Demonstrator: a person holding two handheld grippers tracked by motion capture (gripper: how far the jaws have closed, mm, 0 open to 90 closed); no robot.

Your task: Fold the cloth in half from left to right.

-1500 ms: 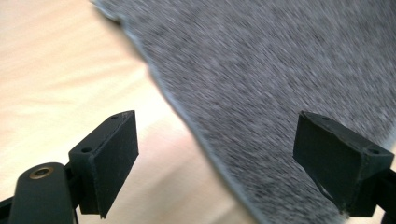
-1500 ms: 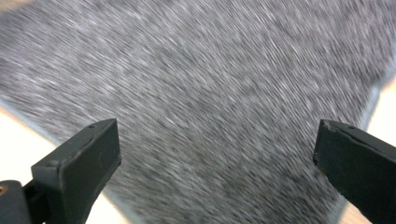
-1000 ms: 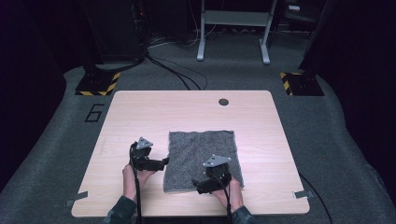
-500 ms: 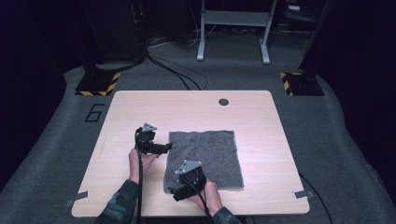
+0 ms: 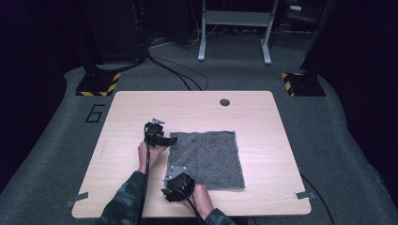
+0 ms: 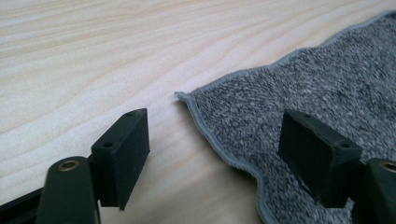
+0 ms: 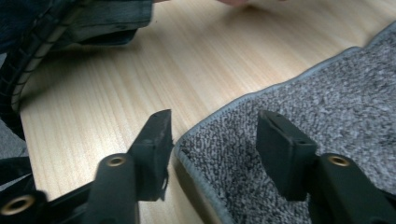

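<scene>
A grey towel (image 5: 206,157) lies flat on the light wood table (image 5: 141,108). My left gripper (image 5: 171,139) is at its far-left corner. In the left gripper view the left gripper (image 6: 215,154) has just been closing its jaws, and they straddle the towel's hemmed edge (image 6: 224,149), one over bare wood, one over the cloth (image 6: 327,84). My right gripper (image 5: 174,174) is at the near-left corner. Its jaws have also just been closing. In the right gripper view they stand either side of the towel corner (image 7: 224,158), with the right gripper (image 7: 215,140) not pinching the cloth.
A dark round hole (image 5: 225,102) marks the table's far side. Tape strips (image 5: 304,194) sit at the front corners. A camouflage sleeve (image 7: 93,18) lies ahead of the right gripper. Stand bases with yellow-black stripes (image 5: 99,86) and cables are on the floor beyond.
The right hand slid left along the towel's near edge to its near-left corner. The left hand moved farther up the table to the far-left corner.
</scene>
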